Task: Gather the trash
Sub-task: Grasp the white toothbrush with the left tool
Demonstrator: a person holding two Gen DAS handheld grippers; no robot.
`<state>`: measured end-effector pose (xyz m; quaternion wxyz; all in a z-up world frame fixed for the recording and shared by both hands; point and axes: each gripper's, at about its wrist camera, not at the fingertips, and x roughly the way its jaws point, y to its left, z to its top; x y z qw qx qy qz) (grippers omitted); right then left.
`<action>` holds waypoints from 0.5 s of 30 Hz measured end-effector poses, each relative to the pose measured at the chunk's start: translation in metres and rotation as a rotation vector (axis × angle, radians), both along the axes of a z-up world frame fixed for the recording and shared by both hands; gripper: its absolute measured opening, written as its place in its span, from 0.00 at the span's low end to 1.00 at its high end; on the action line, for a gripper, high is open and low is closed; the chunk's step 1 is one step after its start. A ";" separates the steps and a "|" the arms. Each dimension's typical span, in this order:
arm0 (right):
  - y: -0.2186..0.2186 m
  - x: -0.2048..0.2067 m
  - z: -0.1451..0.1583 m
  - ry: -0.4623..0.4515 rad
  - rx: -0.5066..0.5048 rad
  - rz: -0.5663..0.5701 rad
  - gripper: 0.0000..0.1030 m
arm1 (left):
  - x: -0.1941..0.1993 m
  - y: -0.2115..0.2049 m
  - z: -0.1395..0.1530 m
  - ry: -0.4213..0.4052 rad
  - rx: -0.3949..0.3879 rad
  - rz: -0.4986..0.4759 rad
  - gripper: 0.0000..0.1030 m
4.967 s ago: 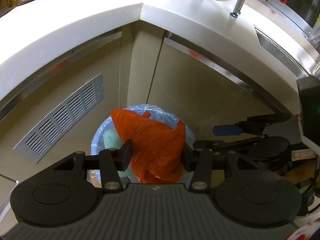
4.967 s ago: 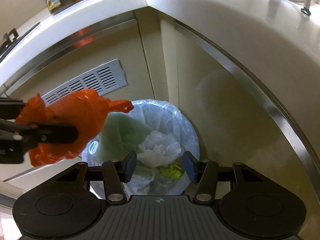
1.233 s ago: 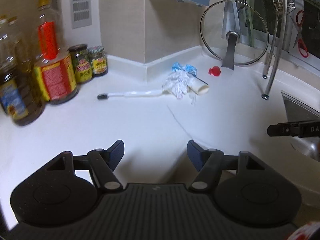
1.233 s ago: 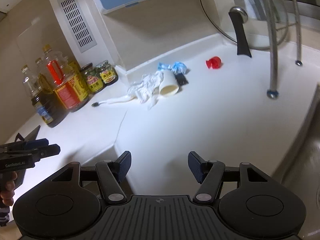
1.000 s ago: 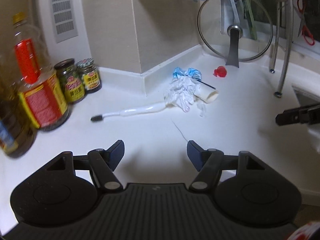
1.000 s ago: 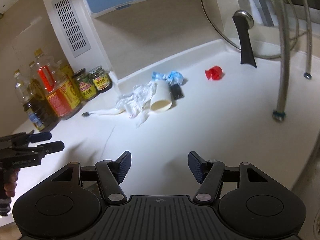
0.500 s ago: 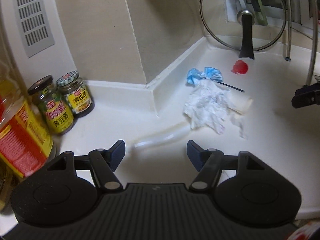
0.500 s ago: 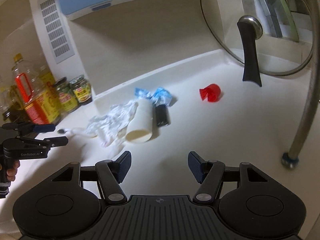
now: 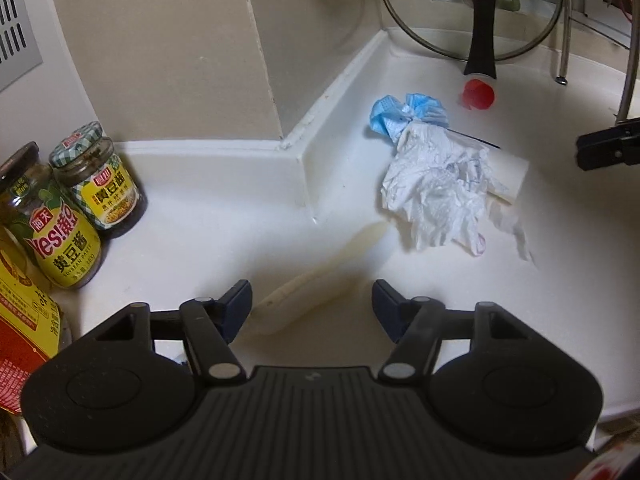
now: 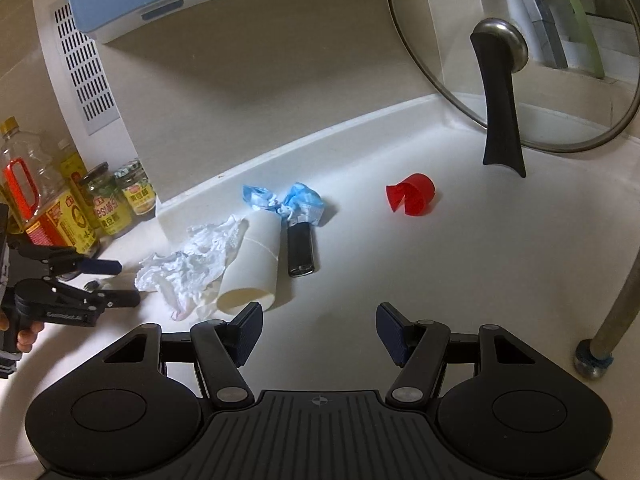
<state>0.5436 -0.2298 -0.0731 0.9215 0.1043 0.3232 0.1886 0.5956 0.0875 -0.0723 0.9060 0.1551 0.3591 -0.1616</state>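
Note:
Trash lies on the white counter (image 10: pixel 460 272). A crumpled white tissue (image 9: pixel 440 196) (image 10: pixel 192 264) rests against a tipped paper cup (image 10: pixel 252 268) (image 9: pixel 512 176). A crumpled blue face mask (image 9: pixel 408 114) (image 10: pixel 300 200), a black lighter (image 10: pixel 301 250) and a red plastic piece (image 10: pixel 412 199) (image 9: pixel 478 94) lie behind. A white toothbrush handle (image 9: pixel 316 280) lies between the fingers of my open left gripper (image 9: pixel 312 304), which also shows in the right wrist view (image 10: pixel 104 284). My right gripper (image 10: pixel 318 330) is open and empty, just in front of the cup.
Sauce jars (image 9: pixel 96 184) and oil bottles (image 10: pixel 44 200) stand at the left. A glass pot lid (image 10: pixel 512 60) leans on the back wall. A metal rack leg (image 10: pixel 608 320) stands at the right. A wall corner (image 9: pixel 296 148) juts onto the counter.
Both grippers came up from the bin, where the left held an orange bag, to the counter. In the last second both moved closer to the trash; the left now straddles the toothbrush handle.

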 end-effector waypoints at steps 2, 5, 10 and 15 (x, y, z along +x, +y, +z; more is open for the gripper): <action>0.001 0.003 -0.001 0.003 0.002 0.002 0.61 | -0.004 0.002 0.001 0.007 -0.007 0.004 0.52; 0.003 0.008 -0.003 0.005 0.005 0.010 0.61 | -0.012 0.004 0.002 0.016 -0.022 0.012 0.43; 0.007 0.015 -0.004 0.001 0.003 0.024 0.61 | -0.026 0.001 0.008 0.056 -0.067 0.060 0.34; 0.012 0.022 -0.004 -0.019 -0.017 0.031 0.61 | -0.034 -0.011 0.010 0.059 -0.090 0.109 0.33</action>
